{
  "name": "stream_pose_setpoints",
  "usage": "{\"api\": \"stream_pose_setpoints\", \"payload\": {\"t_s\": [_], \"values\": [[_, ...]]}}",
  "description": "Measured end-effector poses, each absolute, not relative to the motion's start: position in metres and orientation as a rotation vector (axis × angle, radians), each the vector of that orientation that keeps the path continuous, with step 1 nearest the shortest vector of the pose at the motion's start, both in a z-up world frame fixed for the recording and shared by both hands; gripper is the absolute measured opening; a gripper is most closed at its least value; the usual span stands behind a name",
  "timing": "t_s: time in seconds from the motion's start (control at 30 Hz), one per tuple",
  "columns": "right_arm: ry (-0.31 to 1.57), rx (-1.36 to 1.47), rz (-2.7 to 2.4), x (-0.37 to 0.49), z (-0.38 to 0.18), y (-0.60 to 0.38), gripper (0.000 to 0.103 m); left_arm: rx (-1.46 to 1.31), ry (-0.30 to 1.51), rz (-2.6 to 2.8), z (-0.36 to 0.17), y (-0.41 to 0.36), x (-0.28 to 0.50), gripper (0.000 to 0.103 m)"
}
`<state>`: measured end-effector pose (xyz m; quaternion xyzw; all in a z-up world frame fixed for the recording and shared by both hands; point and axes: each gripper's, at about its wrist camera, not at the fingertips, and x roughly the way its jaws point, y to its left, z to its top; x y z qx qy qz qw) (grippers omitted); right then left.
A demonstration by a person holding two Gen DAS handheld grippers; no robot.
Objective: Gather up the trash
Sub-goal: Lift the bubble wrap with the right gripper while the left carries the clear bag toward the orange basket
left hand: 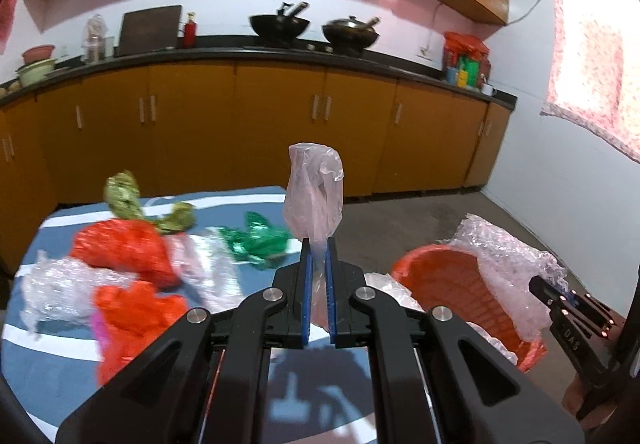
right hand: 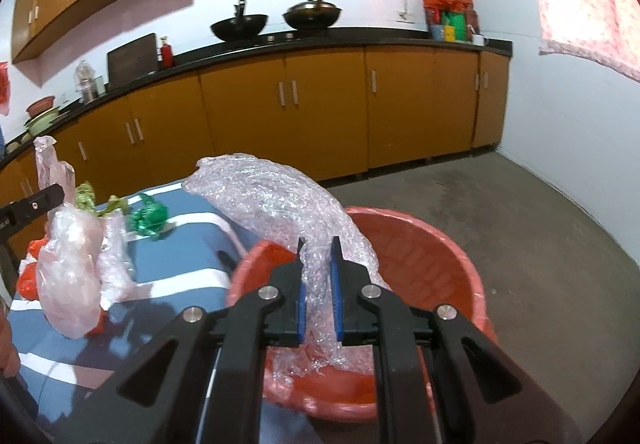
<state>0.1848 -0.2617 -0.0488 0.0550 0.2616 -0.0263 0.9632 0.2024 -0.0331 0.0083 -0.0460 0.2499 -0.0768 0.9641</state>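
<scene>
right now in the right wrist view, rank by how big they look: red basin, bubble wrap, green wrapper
1. red basin
2. bubble wrap, though it sits nearer the camera, so unsure
3. green wrapper, clearly smallest, but also farthest

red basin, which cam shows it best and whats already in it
The right wrist view: the red basin fills the lower middle, most of the rim and inside visible, clear plastic wrap lying in it. The left wrist view shows it at the right, seen side-on and half covered by the bubble wrap in the right tongs.

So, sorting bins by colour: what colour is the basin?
Red-orange basin, clearest in the right wrist view.
</scene>
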Motion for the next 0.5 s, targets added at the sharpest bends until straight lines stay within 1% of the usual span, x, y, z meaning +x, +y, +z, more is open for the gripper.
{"api": "stream_pose_setpoints", "payload": {"t_s": [0.13, 0.5], "values": [[0.537, 0.129, -0.082, 0.186, -0.055, -0.282, 0.012, -0.078, 0.518, -0.187, 0.003, -0.064, 0.212, 0.006], [0.544, 0.167, -0.119, 0.195, -0.067, -0.314, 0.012, -0.027, 0.555, -0.246, -0.017, -0.116, 0.237, 0.006]]}}
